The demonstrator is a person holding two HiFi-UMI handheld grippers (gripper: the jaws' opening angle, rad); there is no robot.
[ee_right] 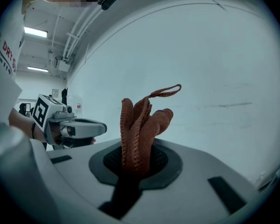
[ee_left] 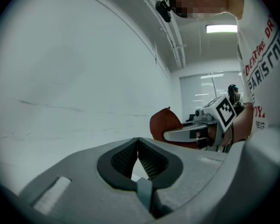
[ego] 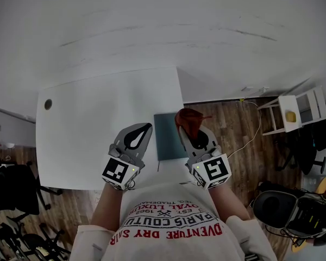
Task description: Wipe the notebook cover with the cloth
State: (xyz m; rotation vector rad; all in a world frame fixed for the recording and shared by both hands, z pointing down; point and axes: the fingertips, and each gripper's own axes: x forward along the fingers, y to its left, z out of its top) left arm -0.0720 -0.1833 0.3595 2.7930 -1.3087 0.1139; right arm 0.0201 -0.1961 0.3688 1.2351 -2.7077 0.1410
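Head view shows the notebook (ego: 165, 137) lying flat at the near right edge of the table (ego: 87, 124), within easy reach of the person. The right tool (ego: 186, 125) pinches the cloth (ego: 189, 117), which is bunched upright between its jaws and appears raised over the notebook's far right corner, so wiping is probably not yet begun. The left tool (ego: 146, 128), jaws pressed together and empty, hovers just beside the notebook, likely ready to steady it.

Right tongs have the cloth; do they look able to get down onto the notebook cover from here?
Probably yes. The right tongs are shut on the cloth by the right edge of the notebook, the cover looks bare, and the left tongs, shut and empty, sit off to its left.
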